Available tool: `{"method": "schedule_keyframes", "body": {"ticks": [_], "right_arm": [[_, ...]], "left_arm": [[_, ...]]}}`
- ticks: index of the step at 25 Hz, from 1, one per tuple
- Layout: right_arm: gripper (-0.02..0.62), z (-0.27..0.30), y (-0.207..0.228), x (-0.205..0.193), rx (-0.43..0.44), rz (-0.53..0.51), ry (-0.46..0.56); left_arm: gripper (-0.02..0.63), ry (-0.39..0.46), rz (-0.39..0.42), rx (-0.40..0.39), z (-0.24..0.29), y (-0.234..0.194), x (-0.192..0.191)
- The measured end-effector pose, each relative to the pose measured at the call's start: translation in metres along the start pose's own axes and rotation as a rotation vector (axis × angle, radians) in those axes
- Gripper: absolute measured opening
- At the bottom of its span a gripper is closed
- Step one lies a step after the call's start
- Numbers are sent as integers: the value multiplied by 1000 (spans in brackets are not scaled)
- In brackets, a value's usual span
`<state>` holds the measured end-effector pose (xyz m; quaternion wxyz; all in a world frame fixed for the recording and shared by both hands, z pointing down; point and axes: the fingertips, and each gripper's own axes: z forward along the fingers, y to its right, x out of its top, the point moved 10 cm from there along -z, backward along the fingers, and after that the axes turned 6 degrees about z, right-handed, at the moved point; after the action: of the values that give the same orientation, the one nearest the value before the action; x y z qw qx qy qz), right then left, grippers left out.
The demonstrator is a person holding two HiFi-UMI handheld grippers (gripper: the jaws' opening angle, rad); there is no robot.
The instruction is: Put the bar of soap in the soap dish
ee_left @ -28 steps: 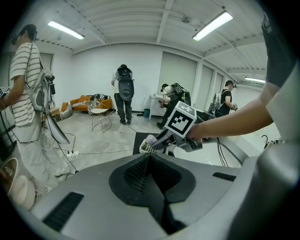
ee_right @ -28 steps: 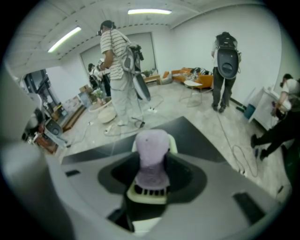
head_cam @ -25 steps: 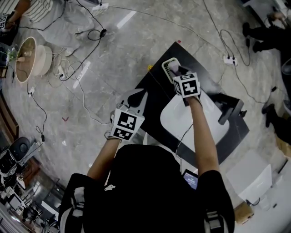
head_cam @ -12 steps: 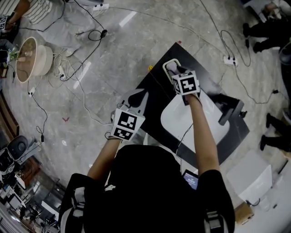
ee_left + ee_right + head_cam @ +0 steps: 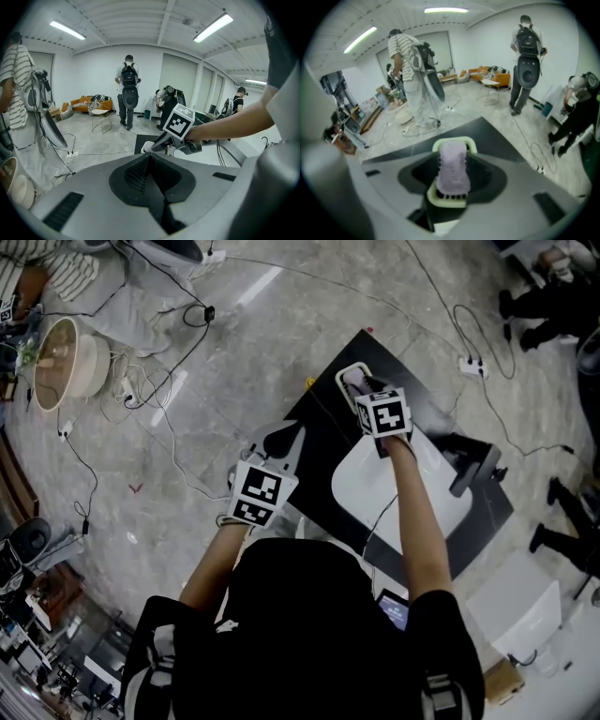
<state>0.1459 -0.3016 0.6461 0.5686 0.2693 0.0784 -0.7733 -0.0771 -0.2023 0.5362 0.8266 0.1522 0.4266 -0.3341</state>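
Note:
A lilac bar of soap (image 5: 452,166) lies lengthwise in a pale green soap dish (image 5: 449,200) on the black table (image 5: 319,418). In the right gripper view, my right gripper (image 5: 451,180) straddles the dish's near end, its jaws standing apart on either side, open. From the head view the soap (image 5: 357,381) and dish (image 5: 343,372) sit just beyond the right gripper (image 5: 368,392), at the far corner of the white sink (image 5: 366,493). My left gripper (image 5: 279,442) hovers at the table's left edge, shut and empty. Its tips (image 5: 149,155) point toward the dish (image 5: 147,146).
A dark faucet (image 5: 473,470) rises at the sink's right side. Cables and a power strip (image 5: 471,363) lie on the grey floor. A round basket (image 5: 58,357) stands far left. A white box (image 5: 525,615) is at lower right. People stand in the room behind.
The right gripper shifted very slightly over the dish a second ago and has since held still. The left gripper has not moved.

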Motion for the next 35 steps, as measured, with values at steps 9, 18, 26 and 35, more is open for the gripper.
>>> {"method": "schedule_keyframes", "body": {"ticks": [9, 18, 26, 35], "right_arm": [[141, -37, -11, -1, -33, 9, 67], [58, -84, -26, -12, -64, 35, 162], [40, -134, -46, -24, -85, 85, 255], [35, -191, -67, -39, -110, 91, 419]], "left_arm": [[25, 51, 31, 6, -13, 1, 16], [26, 104, 60, 13, -28, 11, 31], [26, 168, 58, 22, -51, 14, 45], [25, 224, 97, 25, -74, 27, 60]]}}
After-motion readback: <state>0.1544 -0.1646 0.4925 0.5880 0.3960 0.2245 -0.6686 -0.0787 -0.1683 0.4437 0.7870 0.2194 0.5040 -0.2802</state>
